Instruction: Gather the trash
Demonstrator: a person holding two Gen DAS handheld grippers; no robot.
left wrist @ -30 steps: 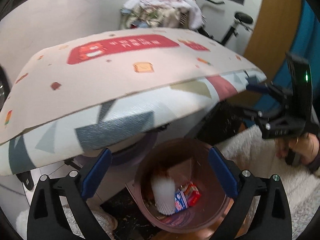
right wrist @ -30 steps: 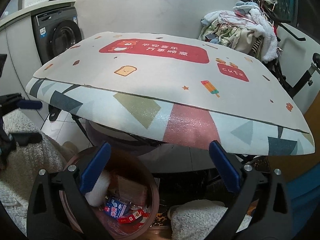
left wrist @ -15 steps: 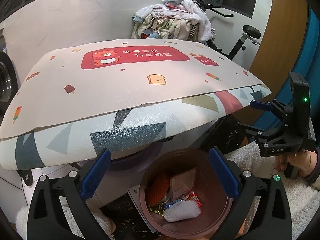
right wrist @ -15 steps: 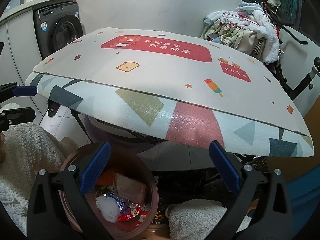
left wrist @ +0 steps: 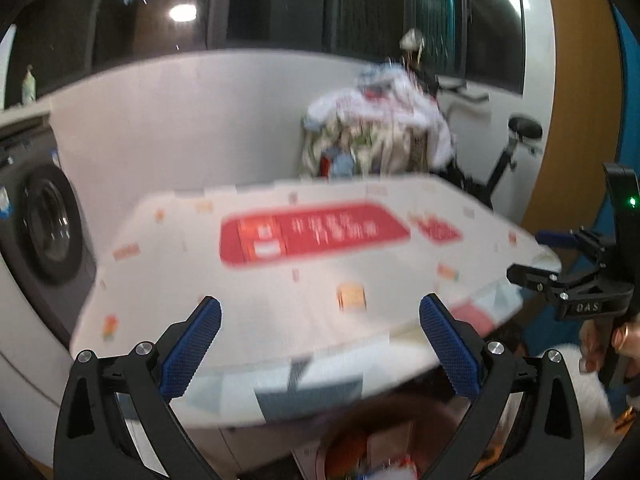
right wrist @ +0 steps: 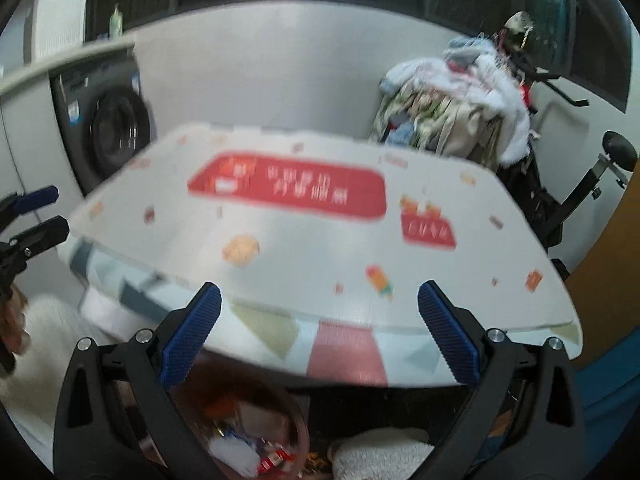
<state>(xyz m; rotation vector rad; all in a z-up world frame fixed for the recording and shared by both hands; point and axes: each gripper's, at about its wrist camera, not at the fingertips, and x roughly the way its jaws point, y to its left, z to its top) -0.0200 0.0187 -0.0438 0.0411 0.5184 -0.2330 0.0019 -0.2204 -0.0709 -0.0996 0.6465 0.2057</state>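
Observation:
A brown round trash bin [left wrist: 384, 436] stands on the floor under the table's front edge, with wrappers and a white foam piece inside; it also shows in the right wrist view [right wrist: 248, 424]. My left gripper [left wrist: 320, 344] is open and empty, raised above the bin and facing the table top. My right gripper [right wrist: 320, 340] is open and empty, also raised. The right gripper shows at the right of the left wrist view [left wrist: 576, 280]; the left gripper shows at the left edge of the right wrist view [right wrist: 28, 220]. Both views are motion-blurred.
A table with a patterned mat [left wrist: 312, 280] and red label fills the middle. A washing machine [right wrist: 108, 132] stands at the left. A pile of clothes [right wrist: 452, 112] on an exercise bike [left wrist: 516, 152] stands behind the table. A white fluffy rug [right wrist: 380, 456] lies by the bin.
Both grippers have lifted and tilted up from the bin toward the table top. The bin has dropped to the bottom edge of both views. The white foam piece lies in the bin.

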